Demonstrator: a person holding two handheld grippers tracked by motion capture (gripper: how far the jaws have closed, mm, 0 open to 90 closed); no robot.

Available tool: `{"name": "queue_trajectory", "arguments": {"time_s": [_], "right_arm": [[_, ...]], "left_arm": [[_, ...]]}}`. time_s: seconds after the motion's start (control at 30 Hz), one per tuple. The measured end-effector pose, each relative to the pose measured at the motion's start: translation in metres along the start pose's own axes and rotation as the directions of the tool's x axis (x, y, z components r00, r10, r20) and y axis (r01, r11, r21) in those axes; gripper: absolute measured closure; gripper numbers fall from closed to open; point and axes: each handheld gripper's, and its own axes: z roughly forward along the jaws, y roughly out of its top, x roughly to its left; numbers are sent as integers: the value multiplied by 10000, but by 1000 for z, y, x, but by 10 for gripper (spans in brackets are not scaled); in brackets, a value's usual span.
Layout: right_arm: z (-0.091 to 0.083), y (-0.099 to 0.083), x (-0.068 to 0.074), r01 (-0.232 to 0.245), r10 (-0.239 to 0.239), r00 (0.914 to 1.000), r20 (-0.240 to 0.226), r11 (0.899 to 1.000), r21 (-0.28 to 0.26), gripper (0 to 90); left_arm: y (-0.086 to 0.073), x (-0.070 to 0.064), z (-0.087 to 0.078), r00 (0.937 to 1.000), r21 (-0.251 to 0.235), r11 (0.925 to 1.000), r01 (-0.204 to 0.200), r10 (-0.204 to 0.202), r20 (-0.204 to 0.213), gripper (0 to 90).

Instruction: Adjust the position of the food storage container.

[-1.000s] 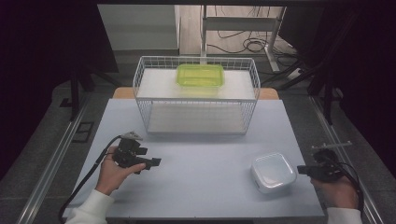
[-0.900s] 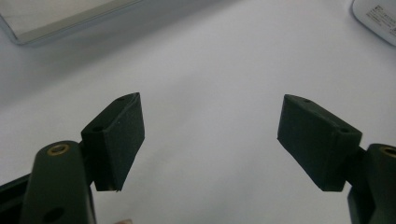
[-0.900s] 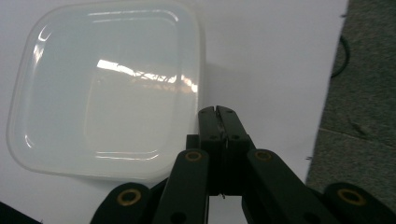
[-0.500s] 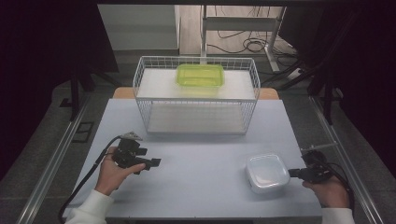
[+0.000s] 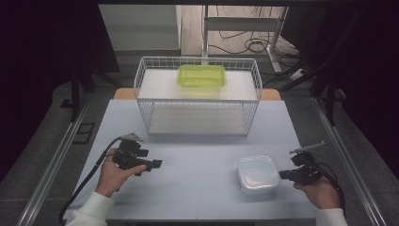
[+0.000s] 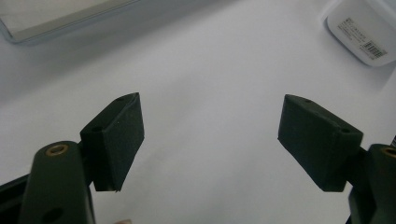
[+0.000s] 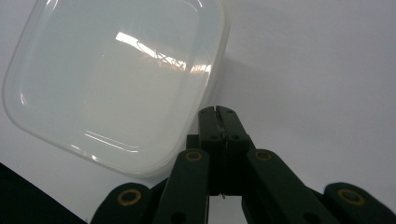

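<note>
Your right gripper [image 5: 283, 174] has its jaws pressed together on nothing, tips just beside the right edge of the white container [image 5: 258, 173], which sits on the table [image 5: 197, 188] at front right. Your left gripper [image 5: 155, 164] rests at front left, jaws spread wide over bare tabletop, well apart from the container. Beyond stands a wire basket [image 5: 197, 123], a green tray [image 5: 201, 75] on top.

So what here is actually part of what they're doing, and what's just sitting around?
In the job:
- white container, on the table beside the right gripper, whose jaws are shut
- right gripper
- left gripper, jaws open, over bare table

Just there:
- wire basket at the back of the table
- green container in the basket
- cables on the floor behind
</note>
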Motion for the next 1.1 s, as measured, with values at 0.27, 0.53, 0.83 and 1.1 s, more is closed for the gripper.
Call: {"name": "queue_trajectory", "arguments": {"time_s": [0.27, 0.53, 0.83, 1.1], "right_arm": [[10, 7, 21, 618, -611, 9978, -271, 9978, 250, 892], [22, 14, 41, 1020, -1007, 9940, -417, 9943, 320, 892], [40, 24, 70, 1625, -1587, 9845, -745, 9855, 483, 891], [54, 40, 93, 2055, -2048, 9774, -526, 9786, 81, 891]], "left_arm": [[0, 2, -2, 10000, -42, 10000, 18, -18, -9, 216], [0, 2, -2, 10000, -64, 10000, 31, -31, -2, 219], [0, 3, -4, 10000, -142, 9999, 79, -80, -25, 221], [0, 3, -6, 10000, -270, 9996, 33, -34, -50, 226]]}}
